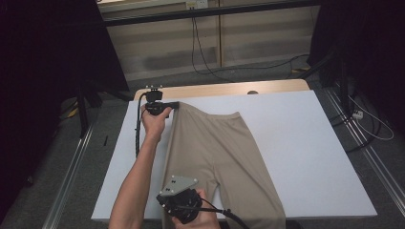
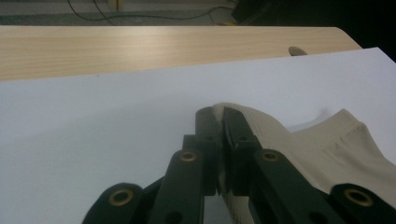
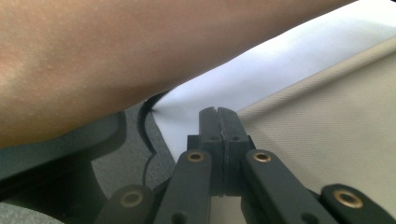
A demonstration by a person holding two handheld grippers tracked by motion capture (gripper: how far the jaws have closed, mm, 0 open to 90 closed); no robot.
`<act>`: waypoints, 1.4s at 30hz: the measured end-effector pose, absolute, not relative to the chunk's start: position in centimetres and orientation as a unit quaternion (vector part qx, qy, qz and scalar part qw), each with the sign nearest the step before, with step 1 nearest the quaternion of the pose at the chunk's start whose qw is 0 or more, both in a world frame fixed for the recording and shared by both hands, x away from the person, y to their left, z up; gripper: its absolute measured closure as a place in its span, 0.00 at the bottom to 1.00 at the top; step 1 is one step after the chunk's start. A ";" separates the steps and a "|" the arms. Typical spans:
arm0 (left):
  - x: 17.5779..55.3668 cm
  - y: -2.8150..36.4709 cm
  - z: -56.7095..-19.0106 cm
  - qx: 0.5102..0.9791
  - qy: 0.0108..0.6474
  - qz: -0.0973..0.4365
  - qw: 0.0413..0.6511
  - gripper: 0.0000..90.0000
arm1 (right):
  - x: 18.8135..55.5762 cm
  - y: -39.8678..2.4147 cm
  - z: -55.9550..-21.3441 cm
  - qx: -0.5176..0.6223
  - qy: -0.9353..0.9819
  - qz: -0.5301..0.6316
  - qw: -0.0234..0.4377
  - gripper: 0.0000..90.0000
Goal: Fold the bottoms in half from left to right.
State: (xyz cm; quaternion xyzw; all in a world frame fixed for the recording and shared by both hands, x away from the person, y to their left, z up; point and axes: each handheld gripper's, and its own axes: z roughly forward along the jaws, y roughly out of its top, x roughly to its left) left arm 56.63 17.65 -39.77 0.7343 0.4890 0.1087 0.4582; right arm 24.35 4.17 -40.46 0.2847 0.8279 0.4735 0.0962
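A beige garment (image 1: 215,148) with two legs lies flat on the white table top (image 1: 305,143), waistband at the far end. My left gripper (image 1: 175,104) is shut on the waistband's far left corner; in the left gripper view the beige cloth (image 2: 317,144) runs between the closed jaws of this gripper (image 2: 219,114). Near the table's front edge my right gripper (image 1: 172,190) sits at the left leg's outer edge. In the right gripper view its jaws (image 3: 218,112) are closed where the cloth edge (image 3: 327,121) meets them, under the person's left forearm (image 3: 140,46).
White table top (image 2: 93,130) extends bare to the right of the garment. A wooden strip (image 1: 215,89) borders the far side. Cables (image 1: 200,52) cross the grey floor behind, and dark stands and floor rails (image 1: 71,167) flank both sides.
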 end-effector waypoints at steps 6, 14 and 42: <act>56.5 19.8 -38.8 0.721 0.504 0.116 0.461 0.96 | 24.3 4.7 -39.6 0.275 0.827 0.482 0.095 1.00; 56.2 22.1 -37.3 0.710 0.515 0.135 0.462 0.96 | 24.4 5.4 -38.5 0.269 0.823 0.491 0.094 1.00; 55.9 23.5 -36.8 0.725 0.527 0.160 0.415 0.95 | 24.2 4.2 -37.5 0.273 0.807 0.519 0.073 1.00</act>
